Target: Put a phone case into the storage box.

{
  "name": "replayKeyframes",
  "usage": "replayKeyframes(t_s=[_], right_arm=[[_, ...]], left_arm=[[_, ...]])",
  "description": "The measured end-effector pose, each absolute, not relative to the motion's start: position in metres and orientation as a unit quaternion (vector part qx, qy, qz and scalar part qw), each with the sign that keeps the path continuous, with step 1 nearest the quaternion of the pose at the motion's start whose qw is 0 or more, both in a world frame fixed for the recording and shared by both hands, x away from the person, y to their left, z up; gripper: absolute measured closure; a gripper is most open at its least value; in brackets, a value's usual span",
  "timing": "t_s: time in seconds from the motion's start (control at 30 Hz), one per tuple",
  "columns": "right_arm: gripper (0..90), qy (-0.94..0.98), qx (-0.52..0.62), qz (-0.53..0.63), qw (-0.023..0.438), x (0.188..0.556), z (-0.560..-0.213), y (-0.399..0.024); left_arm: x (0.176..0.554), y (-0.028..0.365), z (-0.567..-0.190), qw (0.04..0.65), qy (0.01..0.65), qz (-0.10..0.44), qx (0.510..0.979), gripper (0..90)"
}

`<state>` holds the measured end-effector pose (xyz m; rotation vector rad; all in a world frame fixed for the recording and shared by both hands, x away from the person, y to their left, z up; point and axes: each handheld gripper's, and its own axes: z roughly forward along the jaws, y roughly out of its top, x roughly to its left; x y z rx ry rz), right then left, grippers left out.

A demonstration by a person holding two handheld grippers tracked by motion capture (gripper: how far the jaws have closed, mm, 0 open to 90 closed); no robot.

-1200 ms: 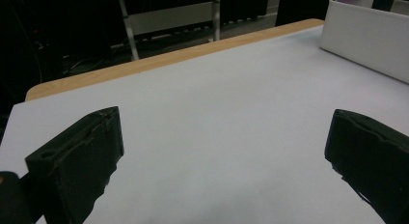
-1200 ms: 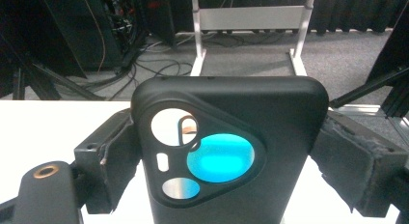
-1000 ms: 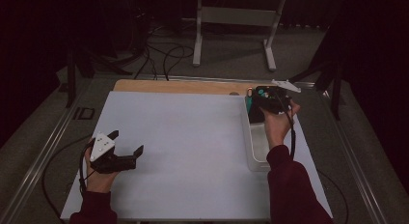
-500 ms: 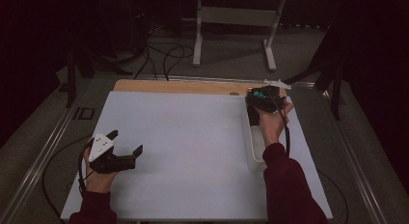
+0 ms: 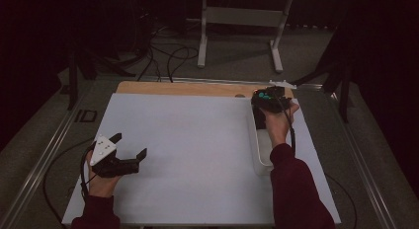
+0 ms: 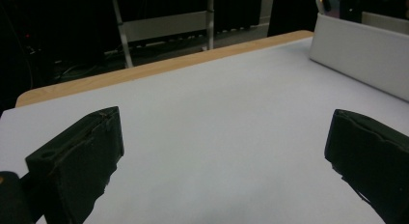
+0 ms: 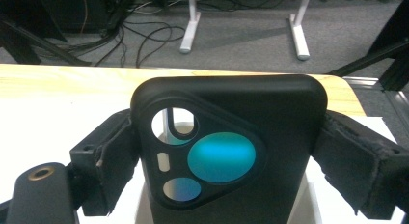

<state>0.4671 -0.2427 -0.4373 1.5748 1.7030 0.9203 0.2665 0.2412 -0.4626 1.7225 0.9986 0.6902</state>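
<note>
White and bare, the mat [image 5: 188, 155] is covering most of the table, with a wooden edge [image 5: 183, 88] showing along its far side. A white bin [image 5: 261, 157] is sitting on the mat's right part, long side running away from the person. The right gripper [image 5: 265, 101] is hovering over the bin's far end, its jaws pressing on both sides of a black phone case [image 7: 231, 151], which is standing upright between them above the bin, camera cut-outs facing the right gripper view. The left gripper [image 5: 129, 149] is resting low over the mat's near left part, well apart from the bin, its jaws standing wide with nothing between them.
</note>
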Motion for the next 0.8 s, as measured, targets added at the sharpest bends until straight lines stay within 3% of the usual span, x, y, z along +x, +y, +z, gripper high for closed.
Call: replayKeyframes(t_s=[0.13, 0.8], right_arm=[[7.1, 0.634, 0.604, 0.365, 0.317, 0.467, -0.436, -0.247], [7.3, 0.637, 0.566, 0.407, 0.328, 0.440, -0.422, -0.245]], left_arm=[[0.266, 0.241, -0.463, 0.494, 0.411, 0.283, 0.712, 1.2], [0.267, 0.239, -0.463, 0.492, 0.411, 0.280, 0.714, 0.3]])
